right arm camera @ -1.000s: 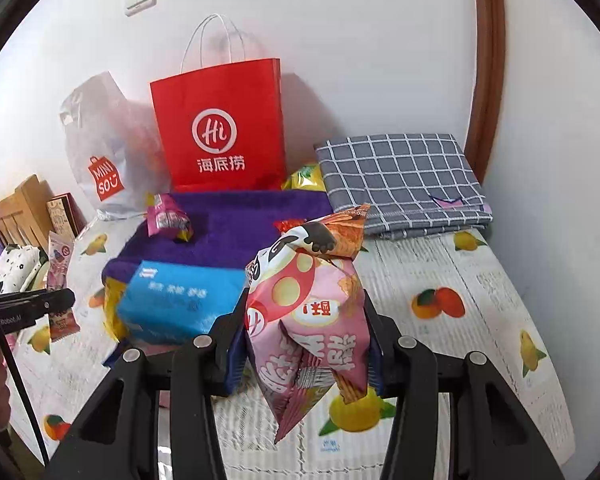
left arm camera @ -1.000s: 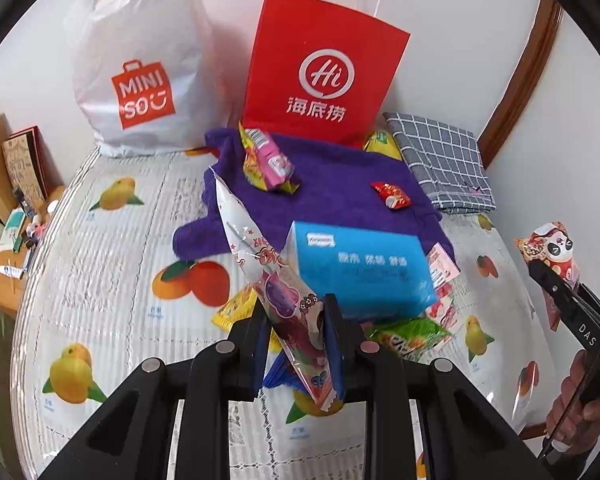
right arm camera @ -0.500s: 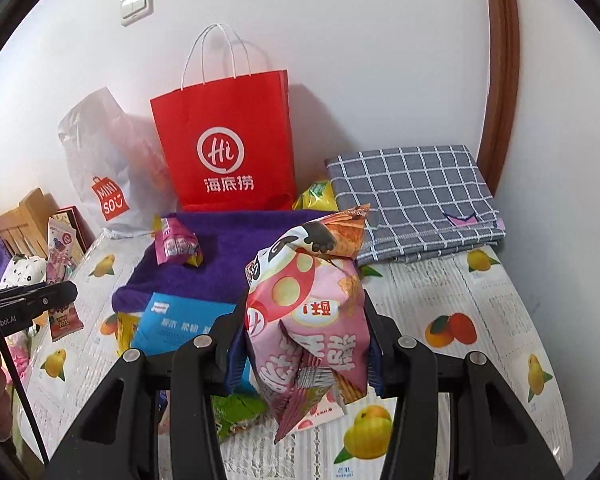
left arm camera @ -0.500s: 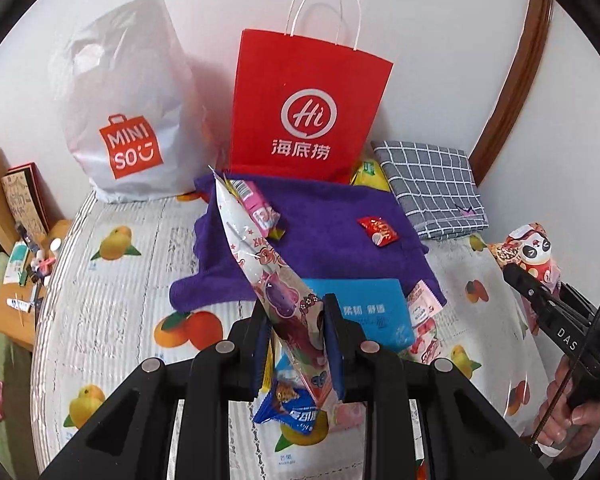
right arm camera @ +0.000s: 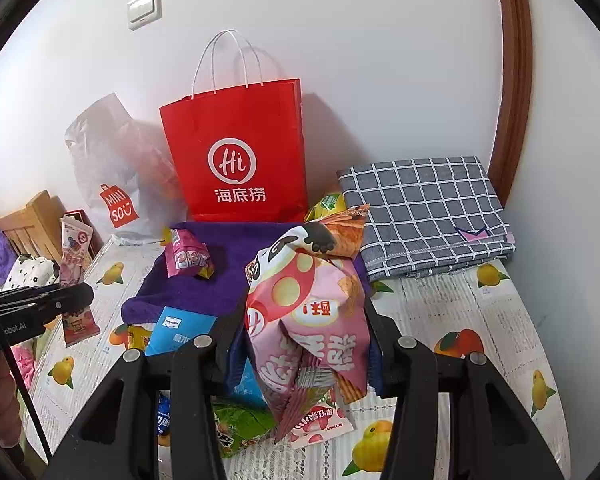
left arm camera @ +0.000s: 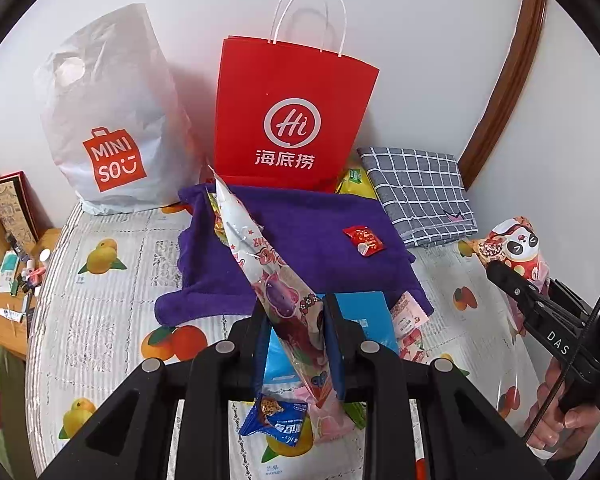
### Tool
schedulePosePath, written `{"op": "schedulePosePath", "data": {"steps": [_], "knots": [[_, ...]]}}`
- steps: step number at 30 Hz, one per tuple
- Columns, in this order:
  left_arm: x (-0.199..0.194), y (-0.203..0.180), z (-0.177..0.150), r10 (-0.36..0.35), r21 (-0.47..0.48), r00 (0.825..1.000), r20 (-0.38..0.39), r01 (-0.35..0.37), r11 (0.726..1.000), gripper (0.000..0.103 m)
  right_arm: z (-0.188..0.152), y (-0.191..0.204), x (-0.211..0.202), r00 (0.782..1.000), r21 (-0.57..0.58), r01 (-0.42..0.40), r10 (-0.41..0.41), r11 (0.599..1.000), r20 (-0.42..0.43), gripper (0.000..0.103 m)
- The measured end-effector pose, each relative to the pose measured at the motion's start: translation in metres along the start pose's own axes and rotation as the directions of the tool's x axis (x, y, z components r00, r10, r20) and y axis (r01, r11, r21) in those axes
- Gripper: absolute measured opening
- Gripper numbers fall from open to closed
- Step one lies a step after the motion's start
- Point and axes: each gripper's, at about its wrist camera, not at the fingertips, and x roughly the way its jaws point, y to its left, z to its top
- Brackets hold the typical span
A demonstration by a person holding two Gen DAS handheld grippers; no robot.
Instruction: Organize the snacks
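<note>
My left gripper (left arm camera: 296,340) is shut on a long white and purple snack packet (left arm camera: 268,272), held above the bed. My right gripper (right arm camera: 304,344) is shut on a pink panda snack bag (right arm camera: 312,312); it also shows in the left wrist view (left arm camera: 516,248). A red paper bag (left arm camera: 288,120) and a white Miniso bag (left arm camera: 108,120) stand against the wall. A purple towel (left arm camera: 300,240) lies before them with a small red packet (left arm camera: 364,240) and a pink packet (right arm camera: 186,254) on it. A blue box (right arm camera: 180,330) and several loose snacks (left arm camera: 276,420) lie below the grippers.
A grey checked folded cloth (right arm camera: 424,208) lies at the back right by a brown door frame (right arm camera: 512,80). A yellow-green packet (right arm camera: 328,204) sits beside the red bag. A wooden side table (left arm camera: 8,280) with small items stands left of the bed.
Both grippers have lifted and drawn back with their snacks held. The blue box and loose snacks now sit lower in view, and the bags appear higher and fuller.
</note>
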Motion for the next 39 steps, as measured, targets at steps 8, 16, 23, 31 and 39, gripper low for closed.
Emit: {"op": "schedulePosePath", "data": {"steps": [8, 16, 23, 31, 39], "knots": [[0.006, -0.001, 0.005, -0.008, 0.007, 1.000, 0.000, 0.008, 1.000, 0.024, 0.003, 0.007, 0.006, 1.000, -0.012, -0.009, 0.009, 1.000, -0.005, 0.047], [0.015, 0.006, 0.003, -0.021, 0.000, 1.000, -0.012, 0.021, 1.000, 0.024, 0.002, 0.014, 0.021, 0.999, -0.016, -0.020, 0.020, 1.000, -0.030, 0.047], [0.027, 0.015, 0.008, -0.028, -0.019, 0.999, -0.026, 0.028, 0.999, 0.024, 0.006, 0.016, 0.035, 0.999, -0.016, -0.009, 0.009, 1.000, -0.048, 0.047], [0.046, 0.022, 0.016, -0.025, -0.021, 0.999, -0.039, 0.024, 0.999, 0.024, 0.013, 0.012, 0.051, 0.998, -0.008, 0.011, -0.012, 1.000, -0.059, 0.047], [0.063, 0.033, 0.027, -0.019, -0.027, 0.999, -0.049, 0.018, 0.999, 0.024, 0.019, 0.005, 0.072, 0.997, 0.012, 0.022, -0.021, 1.000, -0.070, 0.047]]}}
